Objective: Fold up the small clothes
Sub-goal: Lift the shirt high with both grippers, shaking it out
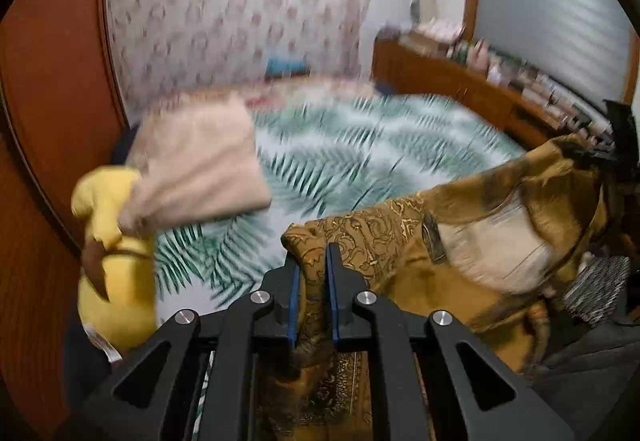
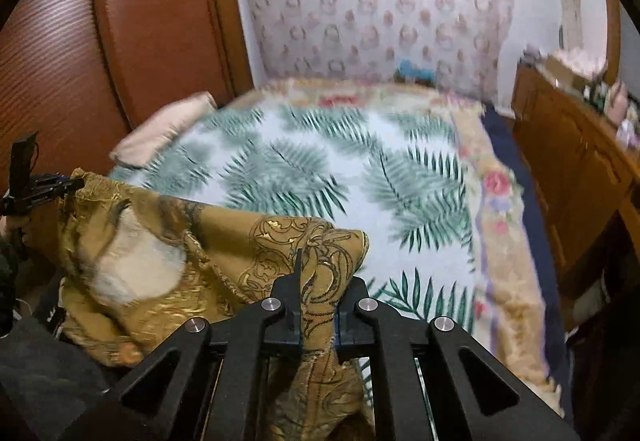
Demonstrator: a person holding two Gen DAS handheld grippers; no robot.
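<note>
A golden-brown patterned garment [image 1: 460, 241] with a pale inner lining hangs stretched between my two grippers above the bed. My left gripper [image 1: 314, 253] is shut on one corner of it. My right gripper [image 2: 320, 277] is shut on the opposite corner of the garment [image 2: 280, 241]. The right gripper also shows at the far right of the left wrist view [image 1: 592, 151], and the left gripper at the far left of the right wrist view [image 2: 60, 185]. The garment's lower part hangs out of sight below the grippers.
The bed has a white cover with green palm leaves [image 2: 320, 169] and a floral border. A beige pillow [image 1: 200, 165] and a yellow plush toy [image 1: 112, 261] lie by the brown headboard [image 2: 152, 21]. A wooden cabinet [image 2: 580, 161] with bottles stands on the right.
</note>
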